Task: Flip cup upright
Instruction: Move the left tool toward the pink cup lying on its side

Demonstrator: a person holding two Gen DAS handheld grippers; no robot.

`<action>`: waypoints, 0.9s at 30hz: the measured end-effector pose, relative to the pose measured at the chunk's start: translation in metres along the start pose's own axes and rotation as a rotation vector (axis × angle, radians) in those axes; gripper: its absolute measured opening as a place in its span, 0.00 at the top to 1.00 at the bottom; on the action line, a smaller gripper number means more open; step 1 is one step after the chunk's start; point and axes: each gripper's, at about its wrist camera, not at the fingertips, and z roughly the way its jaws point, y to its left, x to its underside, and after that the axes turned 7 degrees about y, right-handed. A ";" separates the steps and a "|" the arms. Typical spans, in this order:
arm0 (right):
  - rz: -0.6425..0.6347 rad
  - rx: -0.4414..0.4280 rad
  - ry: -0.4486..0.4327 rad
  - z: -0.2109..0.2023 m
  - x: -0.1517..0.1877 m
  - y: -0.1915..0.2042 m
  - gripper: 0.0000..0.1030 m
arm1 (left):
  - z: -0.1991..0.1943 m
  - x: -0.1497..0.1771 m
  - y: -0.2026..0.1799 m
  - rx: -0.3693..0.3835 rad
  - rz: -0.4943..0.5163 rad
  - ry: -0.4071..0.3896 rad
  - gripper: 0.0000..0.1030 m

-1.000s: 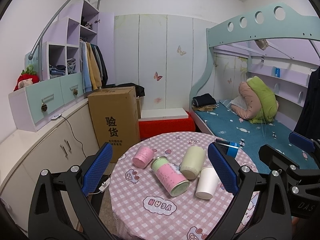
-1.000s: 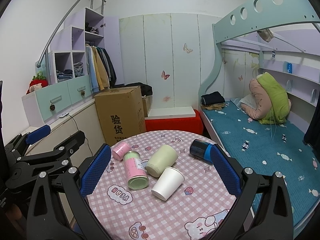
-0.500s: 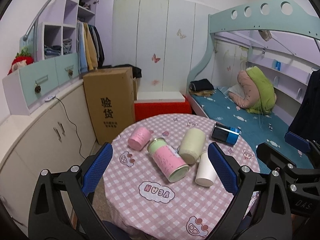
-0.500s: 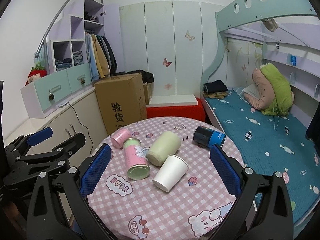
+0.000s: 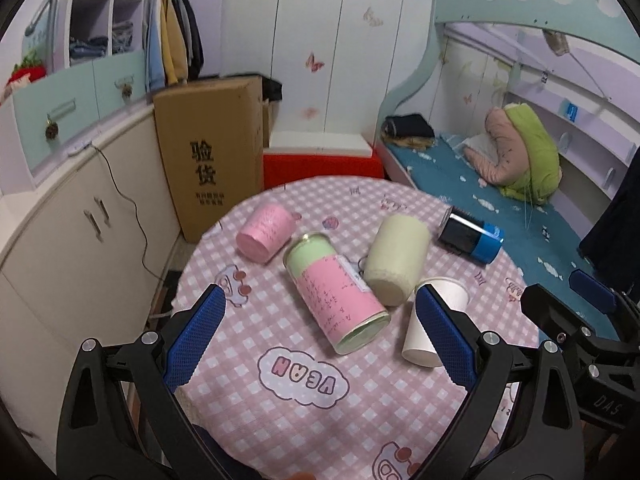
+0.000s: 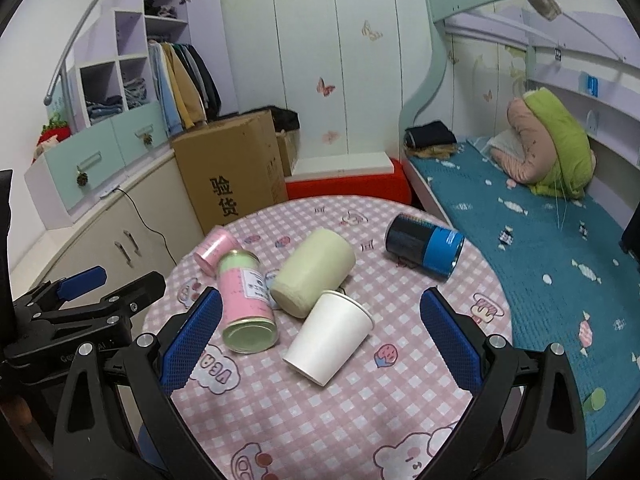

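A white paper cup [image 6: 330,338] lies on its side on the round pink checked table [image 6: 360,420], mouth toward me; the left wrist view shows it [image 5: 424,336] partly behind the right finger. Beside it lie a cream cup [image 6: 314,278], a pink-and-green can [image 6: 246,304], a small pink cup [image 6: 214,250] and a dark blue can [image 6: 426,246]. My right gripper [image 6: 320,340] is open, above the table with the white cup between its fingers' line of sight. My left gripper [image 5: 316,340] is open and empty over the pink-and-green can [image 5: 336,292].
A cardboard box [image 5: 208,152] and a red-and-white box [image 5: 320,160] stand beyond the table. White cabinets [image 5: 72,216] run along the left. A bunk bed with a teal mattress [image 6: 540,248] is at the right.
Both grippers have moved forward and tilted down toward the table; the cups and cans appear larger and nearer. Nothing on the table has moved.
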 end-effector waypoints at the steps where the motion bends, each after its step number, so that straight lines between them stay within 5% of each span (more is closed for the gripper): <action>1: 0.001 0.001 0.012 0.006 0.000 -0.001 0.07 | 0.007 -0.001 0.000 0.004 -0.005 0.015 0.06; 17: 0.041 0.028 0.086 0.062 -0.009 -0.028 0.07 | 0.057 -0.027 -0.003 -0.011 -0.004 0.072 0.06; 27: 0.005 -0.007 0.107 0.103 -0.032 -0.008 0.07 | 0.097 -0.054 0.047 -0.080 -0.046 0.104 0.06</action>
